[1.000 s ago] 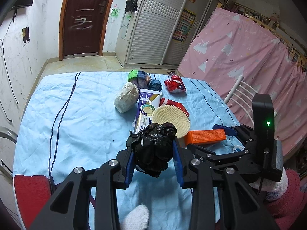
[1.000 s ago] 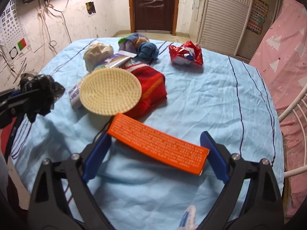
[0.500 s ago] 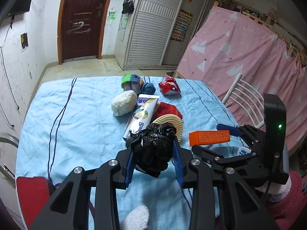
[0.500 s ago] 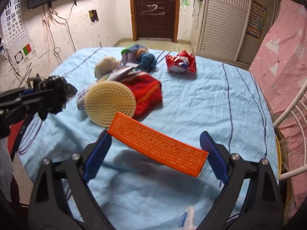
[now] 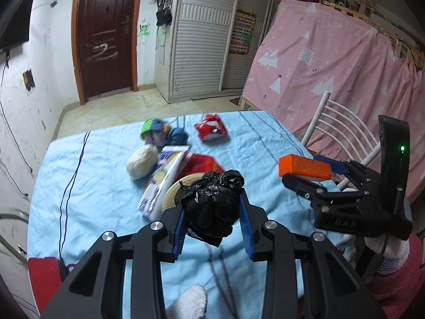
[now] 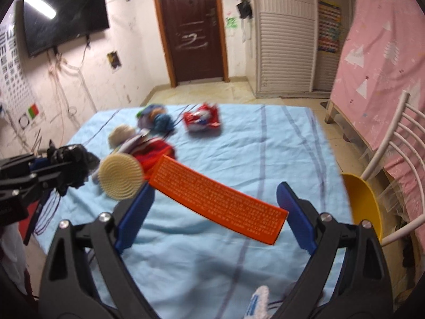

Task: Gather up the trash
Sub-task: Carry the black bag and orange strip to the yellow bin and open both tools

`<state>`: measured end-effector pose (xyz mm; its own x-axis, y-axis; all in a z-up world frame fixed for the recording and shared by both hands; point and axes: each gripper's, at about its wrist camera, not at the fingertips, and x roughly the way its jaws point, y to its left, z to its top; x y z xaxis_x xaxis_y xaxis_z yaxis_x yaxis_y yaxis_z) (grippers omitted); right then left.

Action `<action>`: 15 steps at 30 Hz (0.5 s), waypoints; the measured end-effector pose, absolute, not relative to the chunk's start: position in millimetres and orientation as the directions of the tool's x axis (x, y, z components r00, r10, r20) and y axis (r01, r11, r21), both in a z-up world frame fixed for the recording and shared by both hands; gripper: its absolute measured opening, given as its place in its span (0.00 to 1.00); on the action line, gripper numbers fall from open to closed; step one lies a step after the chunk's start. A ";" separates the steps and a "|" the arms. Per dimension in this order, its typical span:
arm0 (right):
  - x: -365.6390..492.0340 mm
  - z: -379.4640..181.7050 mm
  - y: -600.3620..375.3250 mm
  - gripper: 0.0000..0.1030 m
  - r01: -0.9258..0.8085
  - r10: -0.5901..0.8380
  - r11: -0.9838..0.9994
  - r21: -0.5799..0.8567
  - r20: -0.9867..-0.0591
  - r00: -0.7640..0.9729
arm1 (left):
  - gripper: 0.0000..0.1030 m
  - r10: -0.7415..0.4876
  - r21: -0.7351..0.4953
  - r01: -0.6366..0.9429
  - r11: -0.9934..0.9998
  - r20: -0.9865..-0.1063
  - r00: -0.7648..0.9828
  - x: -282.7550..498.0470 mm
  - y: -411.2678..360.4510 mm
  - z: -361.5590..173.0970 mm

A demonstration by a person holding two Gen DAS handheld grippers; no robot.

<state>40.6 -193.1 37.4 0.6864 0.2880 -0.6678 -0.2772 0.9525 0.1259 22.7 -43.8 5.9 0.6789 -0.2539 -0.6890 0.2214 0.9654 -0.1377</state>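
Left gripper (image 5: pixel 212 226): clamped narrowly on a crumpled black bag (image 5: pixel 212 207), held above the table (image 5: pixel 93 191).
Right gripper (image 6: pixel 215 212): spread wide, its blue pads pressed on both ends of an orange box (image 6: pixel 217 199), held lengthwise off the cloth.
Mid table: round straw mat (image 6: pixel 120 176), red cloth (image 6: pixel 154 151), purple-white packet (image 5: pixel 162 180).
Far end: cream ball (image 5: pixel 140 160), yarn (image 5: pixel 164 133), red wrapper (image 5: pixel 211 129).

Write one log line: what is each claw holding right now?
left claw: shut on black plastic bag | right claw: shut on orange box | both above table
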 end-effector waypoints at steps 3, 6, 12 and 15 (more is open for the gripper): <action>41.7 39.6 -218.4 0.87 -0.242 0.282 0.958 0.153 -0.648 0.708 | 0.25 -0.238 -0.094 0.240 0.966 -0.680 0.693 25.1 -66.3 15.4; 42.1 40.9 -243.9 0.87 -0.208 0.273 0.962 0.176 -0.630 0.727 | 0.25 -0.231 -0.061 0.259 0.964 -0.675 0.700 29.0 -89.1 22.4; 40.0 42.1 -292.1 0.87 -0.149 0.242 0.968 0.200 -0.604 0.759 | 0.25 -0.244 -0.033 0.300 0.953 -0.670 0.701 39.7 -133.5 30.2; 38.6 42.2 -312.0 0.87 -0.122 0.220 0.972 0.201 -0.594 0.774 | 0.25 -0.259 -0.035 0.320 0.947 -0.671 0.695 47.3 -156.6 30.3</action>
